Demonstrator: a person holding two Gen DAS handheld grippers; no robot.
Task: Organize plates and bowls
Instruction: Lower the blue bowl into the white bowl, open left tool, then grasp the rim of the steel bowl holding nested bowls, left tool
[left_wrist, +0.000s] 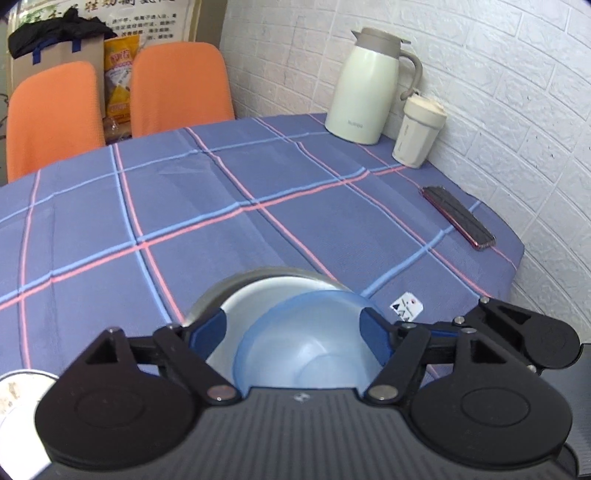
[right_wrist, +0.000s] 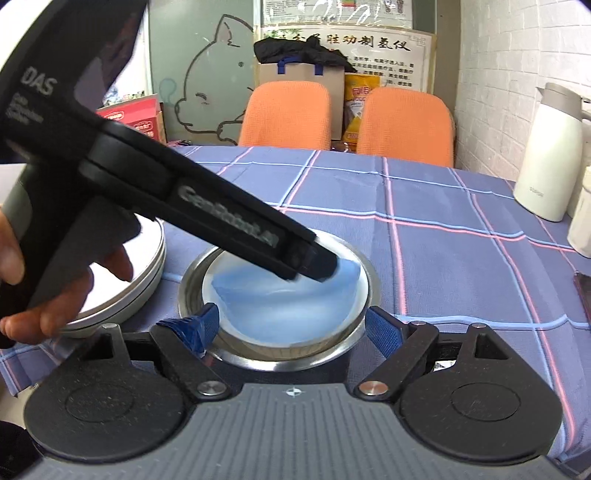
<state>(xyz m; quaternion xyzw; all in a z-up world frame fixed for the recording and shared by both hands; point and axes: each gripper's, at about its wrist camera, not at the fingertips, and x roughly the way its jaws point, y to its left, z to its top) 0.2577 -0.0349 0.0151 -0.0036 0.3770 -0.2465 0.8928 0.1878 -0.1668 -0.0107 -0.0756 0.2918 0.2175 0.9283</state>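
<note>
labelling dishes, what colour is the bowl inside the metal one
Translucent light blue bowl; clearest in the right wrist view.

You have even, bright indoor light in both views, with no hard shadows on the tablecloth (left_wrist: 258, 206). Glare sits on the metal bowl (right_wrist: 354, 350) rim at 6 o'clock in the right wrist view, and the stacked plates (right_wrist: 122, 291) at 9 o'clock reflect white. Your fisheye lenses bend the brick wall (left_wrist: 517, 110) at 2 o'clock and darken the corners at 1 and 11 o'clock. The left gripper (right_wrist: 314, 264) body crossing from 10 o'clock reads soft and dark. The blue bowl (left_wrist: 306, 354) looks hazy, low in contrast.
</note>
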